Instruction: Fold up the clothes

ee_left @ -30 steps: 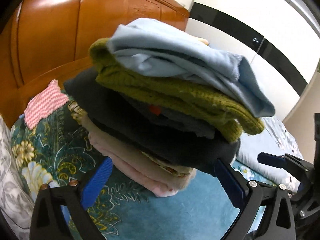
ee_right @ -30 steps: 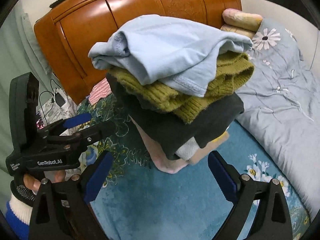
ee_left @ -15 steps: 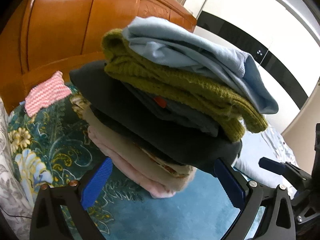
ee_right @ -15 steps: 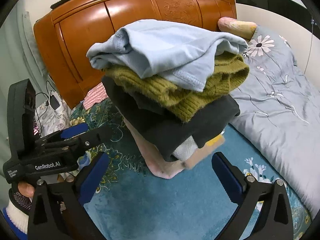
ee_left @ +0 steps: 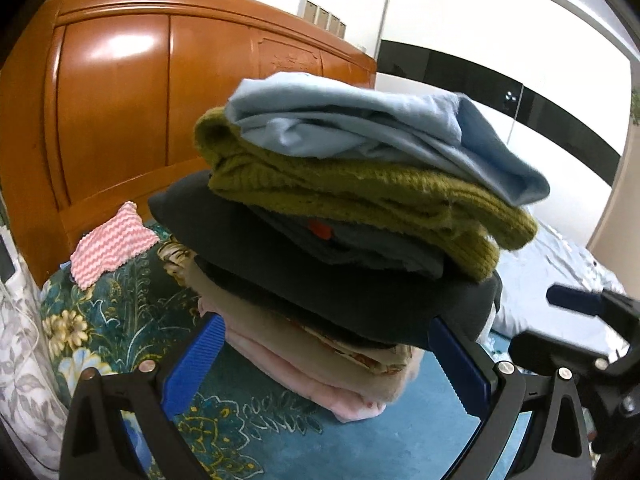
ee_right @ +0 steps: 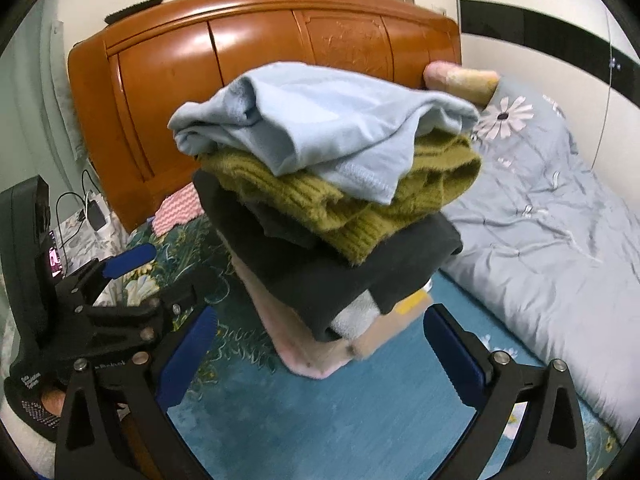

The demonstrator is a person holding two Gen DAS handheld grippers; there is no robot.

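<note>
pillow [ee_right: 464, 82] half hidden behind clothes pile [ee_right: 320, 208]

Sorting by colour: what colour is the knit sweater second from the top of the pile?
Olive green knit sweater, clearest in the right wrist view.

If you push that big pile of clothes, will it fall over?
Probably. The clothes pile is tall and leans, upper layers overhanging the pink bottom one. The light blue top garment lies loosely bunched, so it would likely slide off first.
</note>
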